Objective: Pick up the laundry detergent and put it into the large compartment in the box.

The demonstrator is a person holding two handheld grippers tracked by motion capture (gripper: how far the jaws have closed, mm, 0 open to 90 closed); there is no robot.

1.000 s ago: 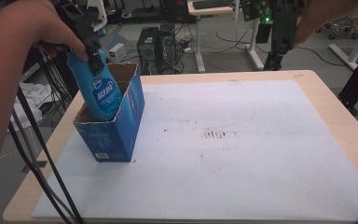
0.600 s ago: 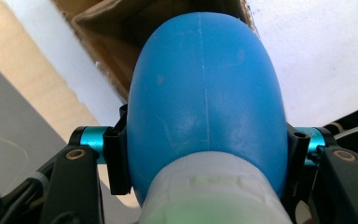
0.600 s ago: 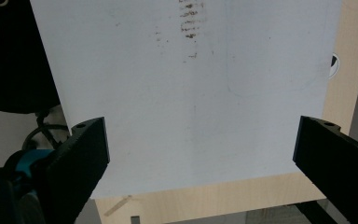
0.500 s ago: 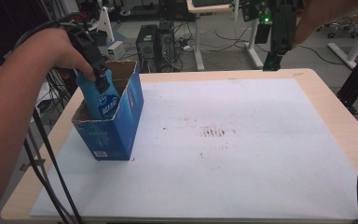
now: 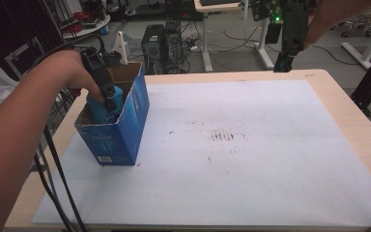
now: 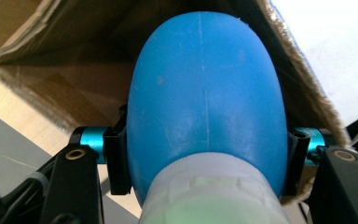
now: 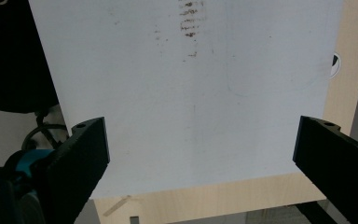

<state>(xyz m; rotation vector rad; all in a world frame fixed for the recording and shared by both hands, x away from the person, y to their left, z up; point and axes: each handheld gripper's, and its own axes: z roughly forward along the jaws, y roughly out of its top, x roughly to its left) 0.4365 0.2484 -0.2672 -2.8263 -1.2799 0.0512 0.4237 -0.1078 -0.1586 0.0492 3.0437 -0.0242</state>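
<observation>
White matting covers the table (image 5: pixel 270 159); at its left, the blue bottle (image 6: pixel 205 93) is held upright — gripped by the left tool (image 5: pixel 107 99) — inside the open carton (image 5: pixel 118 137); the right tool (image 7: pixel 200 154) is spread wide, well apart.

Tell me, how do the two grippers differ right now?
The left gripper is shut on a blue bottle; the right gripper stands wide open, with nothing between its jaws. The left reaches down into a blue box; the right hangs above the white mat. Both have black jaws.
</observation>
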